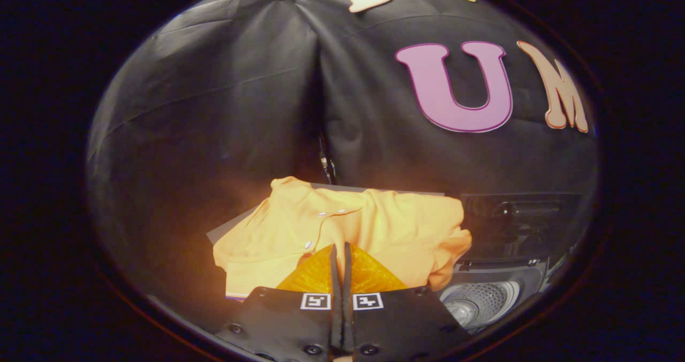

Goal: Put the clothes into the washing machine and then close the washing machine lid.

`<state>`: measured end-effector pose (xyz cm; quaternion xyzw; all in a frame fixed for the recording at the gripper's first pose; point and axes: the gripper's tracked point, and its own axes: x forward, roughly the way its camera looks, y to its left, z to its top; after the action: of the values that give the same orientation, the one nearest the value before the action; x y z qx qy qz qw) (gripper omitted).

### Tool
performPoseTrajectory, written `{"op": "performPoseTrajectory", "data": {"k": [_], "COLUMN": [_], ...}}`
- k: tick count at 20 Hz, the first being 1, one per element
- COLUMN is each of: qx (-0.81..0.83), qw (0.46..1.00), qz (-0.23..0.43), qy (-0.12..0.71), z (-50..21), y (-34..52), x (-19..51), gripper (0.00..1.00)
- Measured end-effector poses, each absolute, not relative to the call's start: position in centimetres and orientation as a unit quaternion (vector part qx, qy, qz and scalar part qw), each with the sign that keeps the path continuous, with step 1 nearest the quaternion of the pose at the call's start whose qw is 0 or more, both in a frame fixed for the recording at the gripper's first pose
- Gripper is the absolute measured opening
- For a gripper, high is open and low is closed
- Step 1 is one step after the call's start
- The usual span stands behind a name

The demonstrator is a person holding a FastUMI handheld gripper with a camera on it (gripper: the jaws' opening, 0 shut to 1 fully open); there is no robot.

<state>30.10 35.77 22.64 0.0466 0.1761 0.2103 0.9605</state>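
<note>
Here the tongs (340,252) sit pressed together, empty, low centre, touching the shirt (369,220) lying mid-frame on the surface (227,227); unopened, they'd likely just shove it, missing the washer (481,298) lower right.

My closed gripper (340,252) hides the near hem of the orange polo shirt (342,223) – I can't tell whether cloth is pinched. Beside the shirt, the washing machine (481,298) drum is cut off.

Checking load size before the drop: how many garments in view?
1. An orange shirt lies folded on the grey board, just ahead of the shut gripper, left of the open washing machine. More could be hidden beneath it.
</note>
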Motion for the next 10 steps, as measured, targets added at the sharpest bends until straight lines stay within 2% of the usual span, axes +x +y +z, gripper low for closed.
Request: {"op": "performPoseTrajectory", "data": {"k": [10], "qx": [0.007], "qw": [0.997], "qz": [0.022], "qy": [0.079], "z": [26.7], "y": [20.4], "x": [33.0], "gripper": [0.01]}}
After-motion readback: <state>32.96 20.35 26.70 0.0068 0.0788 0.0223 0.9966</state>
